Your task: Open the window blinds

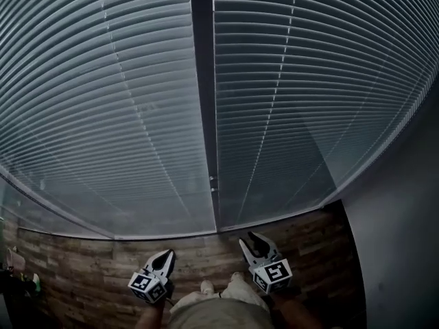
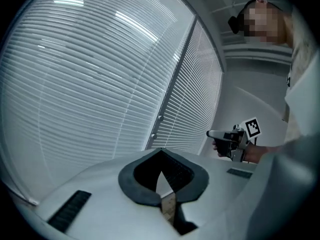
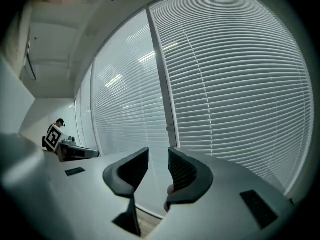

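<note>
Two white slatted blinds hang shut over the window, the left blind [image 1: 103,115] and the right blind [image 1: 309,81], with a dark upright frame post [image 1: 203,115] between them. A small fitting [image 1: 212,181] sits low on the post. Both grippers are held low, short of the blinds and touching nothing. My left gripper [image 1: 167,253] [image 2: 161,150] points at the left blind's bottom edge, its jaws closed tip to tip on nothing. My right gripper [image 1: 252,238] [image 3: 159,151] faces the post with a clear gap between its jaws and nothing in it.
A wood-plank floor [image 1: 82,266] runs under the blinds. A grey wall [image 1: 405,238] closes in the right side. Small items [image 1: 17,269] lie on the floor at far left. My legs [image 1: 219,303] show between the grippers.
</note>
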